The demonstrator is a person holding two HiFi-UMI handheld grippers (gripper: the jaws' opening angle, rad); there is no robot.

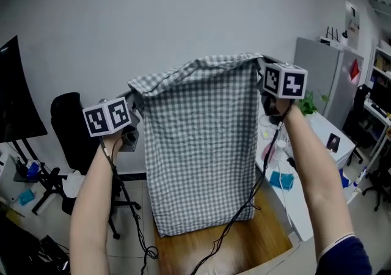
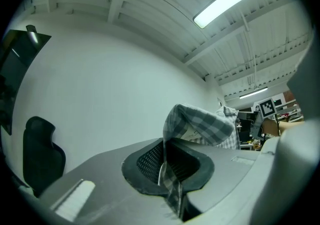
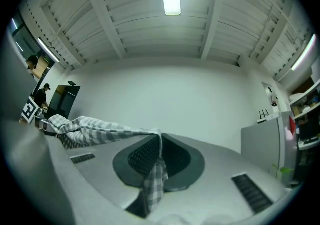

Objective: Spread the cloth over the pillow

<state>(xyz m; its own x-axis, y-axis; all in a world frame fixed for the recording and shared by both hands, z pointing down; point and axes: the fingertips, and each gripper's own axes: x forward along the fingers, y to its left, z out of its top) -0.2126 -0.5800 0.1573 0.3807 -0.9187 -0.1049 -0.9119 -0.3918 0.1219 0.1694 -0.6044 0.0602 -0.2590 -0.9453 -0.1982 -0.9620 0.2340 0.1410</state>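
Head view: from the near edge two forearms [image 1: 91, 206] reach up and forward, one to the left gripper [image 1: 133, 98] and one to the right gripper [image 1: 263, 67], the left one held lower.
Left grip: clenched on the upper left corner of the cloth [image 1: 201, 145]; in the left gripper view [image 2: 167, 164] a strip of the checked cloth [image 2: 200, 124] is pinched flat between the pads.
Right grip: clenched on the upper right corner; in the right gripper view [image 3: 160, 161] a thin fold of cloth [image 3: 95, 126] runs down through the closed jaws.
Cloth: hangs like a curtain between the two grippers, with its top edge sagging and wrinkled and its lower hem over the far part of the wooden table [image 1: 244, 240]; I cannot tell whether it touches.
Cable: a black cable [image 1: 247, 203] dangles from the right side, crosses the cloth's lower right corner and trails onto the table.
Pillow: no view shows it; if it lies on the table, the cloth hides it.
Far side: a black chair [image 1: 70, 127] stands off the table's left edge and a white desk [image 1: 314, 157] off its right.
Risk, aim: the hanging sheet blocks the view below, so it could be laid off-centre.
Risk, tilt: with the left corner lower, it may land skewed or bunched.
Risk, grip: only a thin fold is held, so a hard flick could pull a corner free.
Risk, snag: the cable may end up trapped under the hem and drag it.
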